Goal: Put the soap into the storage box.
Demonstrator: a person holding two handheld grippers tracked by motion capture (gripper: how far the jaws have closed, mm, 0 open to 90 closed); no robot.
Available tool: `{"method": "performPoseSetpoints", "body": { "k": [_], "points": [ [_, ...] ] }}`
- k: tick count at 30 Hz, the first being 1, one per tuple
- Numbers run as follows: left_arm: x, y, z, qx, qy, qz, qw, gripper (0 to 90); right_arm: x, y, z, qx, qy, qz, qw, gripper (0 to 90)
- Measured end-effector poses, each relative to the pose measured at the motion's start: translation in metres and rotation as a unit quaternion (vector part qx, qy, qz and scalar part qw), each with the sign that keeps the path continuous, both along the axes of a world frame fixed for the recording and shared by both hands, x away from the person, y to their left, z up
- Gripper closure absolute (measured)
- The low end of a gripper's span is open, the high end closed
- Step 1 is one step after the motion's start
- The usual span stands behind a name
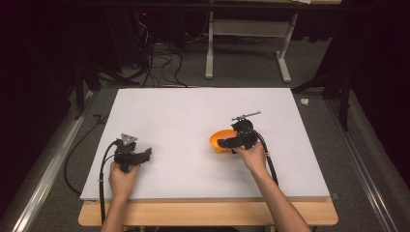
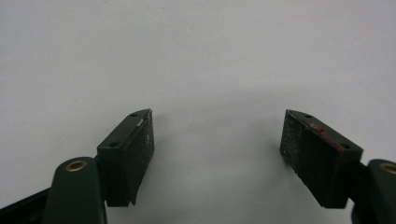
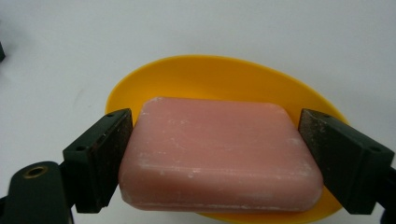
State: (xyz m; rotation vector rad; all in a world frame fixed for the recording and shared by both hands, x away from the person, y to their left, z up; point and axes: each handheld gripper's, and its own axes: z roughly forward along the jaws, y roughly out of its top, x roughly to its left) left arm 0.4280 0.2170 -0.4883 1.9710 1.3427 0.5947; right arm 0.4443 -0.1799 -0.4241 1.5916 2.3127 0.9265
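A pink bar of soap (image 3: pixel 219 158) sits between the black jaws of my right gripper (image 3: pixel 215 121), which is shut on its two short ends. Under the soap lies an oval yellow-orange dish (image 3: pixel 201 74); whether the soap rests in it or hangs just above it I cannot tell. In the high view the dish (image 1: pixel 216 138) is right of the table's middle, with the right gripper (image 1: pixel 225 143) over it, pointing left. My left gripper (image 1: pixel 145 153) is at the near left, open, jaws wide apart (image 2: pixel 218 116) over bare white table with nothing between them.
The white table top (image 1: pixel 193 111) has a wooden lip along its near edge (image 1: pixel 208 215). Black cables (image 1: pixel 102 174) trail off the near left and right edges. Beyond the far edge stand a white table frame (image 1: pixel 246 43) and loose cables on the floor.
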Motion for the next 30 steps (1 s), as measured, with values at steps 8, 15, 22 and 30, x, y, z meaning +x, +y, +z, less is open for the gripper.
{"method": "performPoseSetpoints", "body": {
  "k": [8,15,22,30],
  "points": [
    [0.0,0.0,0.0,0.0,0.0,0.0,1.0,26.4,-0.001,-0.002,0.002,0.006,-0.008,-0.004,0.9999,13.3],
    [0.0,0.0,0.0,0.0,0.0,0.0,1.0,26.4,-0.002,-0.002,0.004,0.004,-0.015,-0.002,0.9999,13.3],
    [0.0,0.0,0.0,0.0,0.0,0.0,1.0,26.4,-0.005,-0.003,0.007,0.006,-0.019,0.0,0.9998,13.2],
    [0.0,0.0,0.0,0.0,0.0,0.0,1.0,26.4,-0.008,-0.007,0.012,0.016,-0.031,0.001,0.9994,13.7]
  ]
}}
